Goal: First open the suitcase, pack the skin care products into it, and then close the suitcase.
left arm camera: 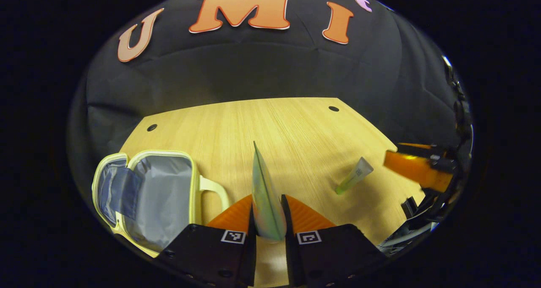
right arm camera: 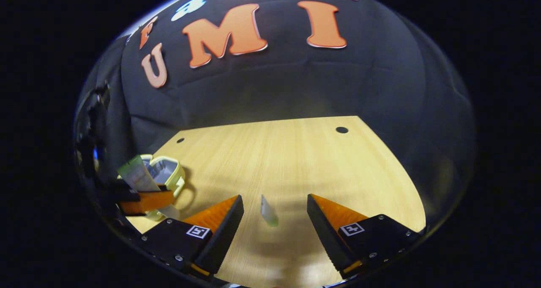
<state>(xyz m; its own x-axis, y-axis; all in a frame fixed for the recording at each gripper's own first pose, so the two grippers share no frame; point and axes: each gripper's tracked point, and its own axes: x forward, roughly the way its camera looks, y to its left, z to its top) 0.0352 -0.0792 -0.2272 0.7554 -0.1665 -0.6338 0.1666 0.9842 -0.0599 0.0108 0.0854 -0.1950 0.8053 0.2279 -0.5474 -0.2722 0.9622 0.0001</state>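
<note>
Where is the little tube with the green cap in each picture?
Left gripper view: the small tube lies on the table, right of middle.
Right gripper view: the same tube lies low in the middle, between the open right gripper fingers.
Shared landmark: the open suitcase.

Both views look down over the pale wooden tabletop [left arm camera: 304, 127] toward its far edge. The left gripper view sits near the open pale-yellow suitcase [left arm camera: 148, 195]; the right gripper view sees that suitcase [right arm camera: 165, 172] farther off. Both share the small green-capped tube [left arm camera: 354, 176] [right arm camera: 268, 212].
</note>
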